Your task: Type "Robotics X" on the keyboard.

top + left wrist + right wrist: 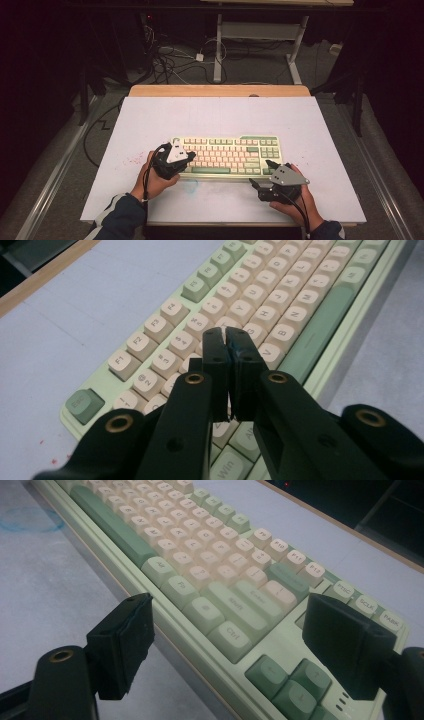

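A cream and green keyboard (227,156) lies in the middle of the white board (215,117). My left gripper (189,157) is over the keyboard's left end. In the left gripper view its jaws are shut together with nothing between them, tips (227,337) just above the cream letter keys (260,315); I cannot tell whether they touch a key. My right gripper (262,173) is at the keyboard's front right corner, and its jaws stand wide open. In the right gripper view this gripper (230,610) spans the green modifier keys (227,637) and the arrow keys (292,680) without touching them.
The board rests on a wooden table whose far edge (220,90) shows behind it. A faint blue pen circle (192,187) marks the board in front of the keyboard, and red specks (132,160) lie at the left. Cables (165,60) and another table's legs (218,50) are on the floor beyond.
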